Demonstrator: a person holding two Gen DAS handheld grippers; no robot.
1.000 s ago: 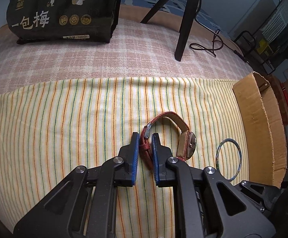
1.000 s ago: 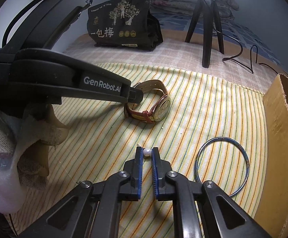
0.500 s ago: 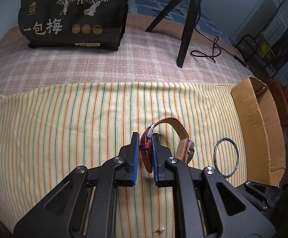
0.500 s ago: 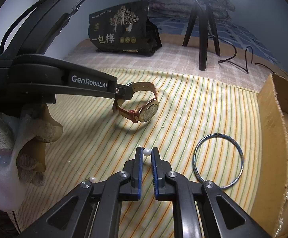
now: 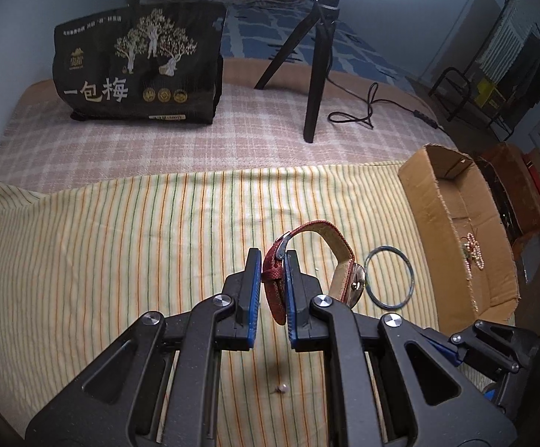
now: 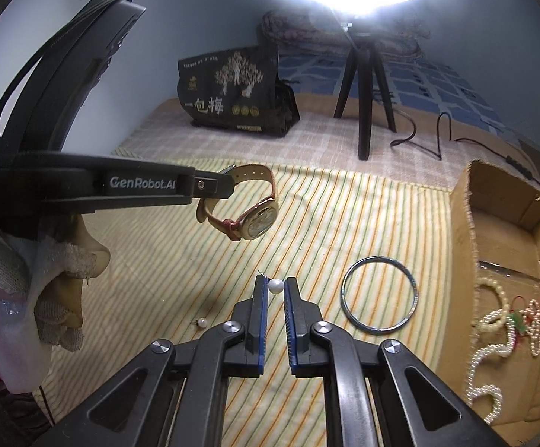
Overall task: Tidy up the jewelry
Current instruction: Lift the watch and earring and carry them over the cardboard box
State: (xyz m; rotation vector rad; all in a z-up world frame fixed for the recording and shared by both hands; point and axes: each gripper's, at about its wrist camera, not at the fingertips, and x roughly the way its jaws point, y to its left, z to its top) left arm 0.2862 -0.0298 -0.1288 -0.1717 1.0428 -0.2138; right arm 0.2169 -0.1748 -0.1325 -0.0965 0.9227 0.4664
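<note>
My left gripper (image 5: 272, 260) is shut on the red strap of a wristwatch (image 5: 340, 260) and holds it in the air above the striped cloth (image 5: 121, 246); the watch (image 6: 255, 216) hangs from it in the right wrist view. My right gripper (image 6: 275, 285) is shut on a white pearl earring (image 6: 275, 285), also lifted. A second pearl earring (image 6: 202, 322) lies on the cloth, seen also in the left wrist view (image 5: 281, 387). A blue bangle (image 6: 379, 294) lies flat near the cardboard box (image 6: 463, 223), which holds pearl strands (image 6: 500, 331).
A black printed bag (image 5: 139, 63) stands at the back on the checked blanket. A black tripod (image 5: 314, 59) with a cable (image 5: 366, 111) stands behind the cloth under a bright ring light. The box (image 5: 426, 201) sits at the cloth's right edge.
My left gripper has lifted the watch off the cloth and raised it. My right gripper has risen too, still holding the pearl earring. The second earring has come into view below.
</note>
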